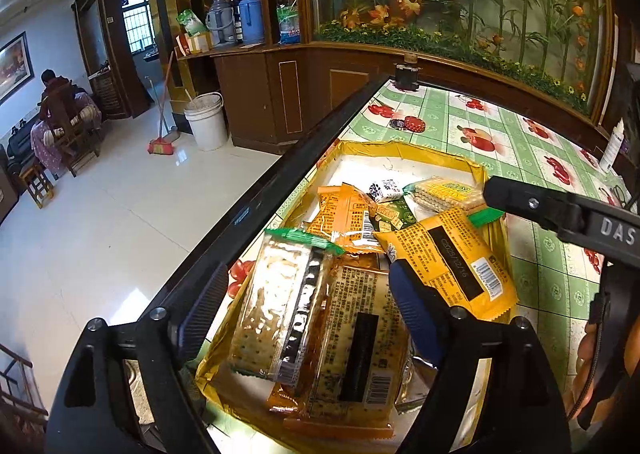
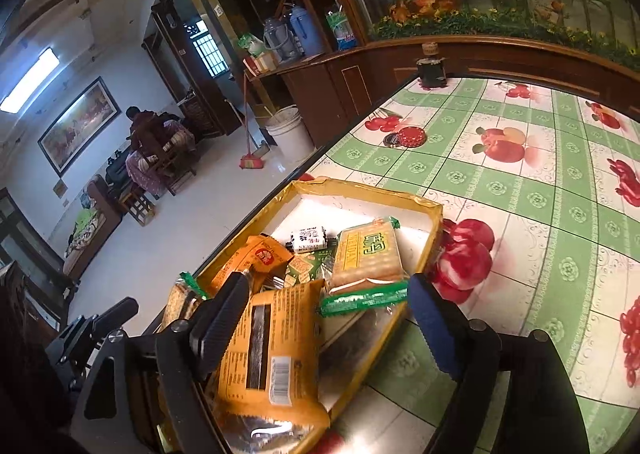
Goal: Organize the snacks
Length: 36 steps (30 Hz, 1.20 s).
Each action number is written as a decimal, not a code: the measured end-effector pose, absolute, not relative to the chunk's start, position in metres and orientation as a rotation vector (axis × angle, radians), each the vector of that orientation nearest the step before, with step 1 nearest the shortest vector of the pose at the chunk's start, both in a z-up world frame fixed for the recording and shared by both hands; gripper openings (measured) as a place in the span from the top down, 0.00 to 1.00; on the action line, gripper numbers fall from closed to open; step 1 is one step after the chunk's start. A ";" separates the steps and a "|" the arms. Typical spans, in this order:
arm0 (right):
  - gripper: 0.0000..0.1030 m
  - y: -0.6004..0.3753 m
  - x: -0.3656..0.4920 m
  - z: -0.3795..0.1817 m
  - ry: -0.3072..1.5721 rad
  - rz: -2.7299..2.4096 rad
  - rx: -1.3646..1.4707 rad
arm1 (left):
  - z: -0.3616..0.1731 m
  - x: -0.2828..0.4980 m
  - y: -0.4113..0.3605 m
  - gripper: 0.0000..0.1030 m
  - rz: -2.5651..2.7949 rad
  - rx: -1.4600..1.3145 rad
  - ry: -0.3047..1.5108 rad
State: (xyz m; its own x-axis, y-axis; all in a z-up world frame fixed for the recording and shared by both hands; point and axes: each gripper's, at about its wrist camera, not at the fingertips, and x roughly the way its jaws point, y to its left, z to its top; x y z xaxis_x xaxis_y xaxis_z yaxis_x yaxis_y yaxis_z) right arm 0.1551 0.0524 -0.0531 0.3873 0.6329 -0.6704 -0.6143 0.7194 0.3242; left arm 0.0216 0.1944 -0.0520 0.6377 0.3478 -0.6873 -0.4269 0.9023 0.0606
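Note:
A shallow yellow-rimmed tray (image 1: pixel 404 150) sits at the table's left edge and holds several snack packets. In the left wrist view my left gripper (image 1: pixel 304 294) is open, its jaws spread over a clear cracker packet with green ends (image 1: pixel 280 306) and an orange packet (image 1: pixel 360 342). Another orange packet (image 1: pixel 448 254) lies to the right. In the right wrist view my right gripper (image 2: pixel 324 306) is open over the tray (image 2: pixel 400 198), above an orange packet (image 2: pixel 272 350) and a green-ended cracker packet (image 2: pixel 368 258). A small white candy (image 2: pixel 308 240) lies behind.
The table has a green checked cloth with fruit prints (image 2: pixel 520 182). A red lid and a dark tin (image 2: pixel 408 137) lie on it; a dark jar (image 2: pixel 431 72) stands at the far edge. A white bottle (image 1: pixel 614 146) stands at right. The floor drops off left.

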 end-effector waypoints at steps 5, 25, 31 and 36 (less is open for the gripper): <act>0.17 0.029 0.134 -0.042 0.820 0.852 0.006 | -0.043 0.011 0.181 0.19 0.424 -0.071 0.728; 0.16 -0.013 0.049 -0.025 0.713 1.017 -0.180 | -0.015 -0.048 0.133 0.13 0.450 0.095 0.627; 0.16 0.002 0.028 -0.028 0.696 1.113 -0.333 | -0.006 -0.072 0.140 0.13 0.390 0.038 0.594; 0.16 0.006 0.022 -0.028 0.680 1.129 -0.387 | -0.003 -0.081 0.140 0.13 0.420 0.065 0.569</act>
State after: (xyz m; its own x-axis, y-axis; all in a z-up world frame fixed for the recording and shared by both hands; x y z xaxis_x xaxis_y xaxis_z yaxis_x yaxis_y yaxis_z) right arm 0.0217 0.0064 -0.0280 0.2602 0.6938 -0.6715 -0.9181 0.3931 0.0504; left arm -0.0811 0.1396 -0.0033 0.7601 0.4032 -0.5095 -0.3679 0.9134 0.1741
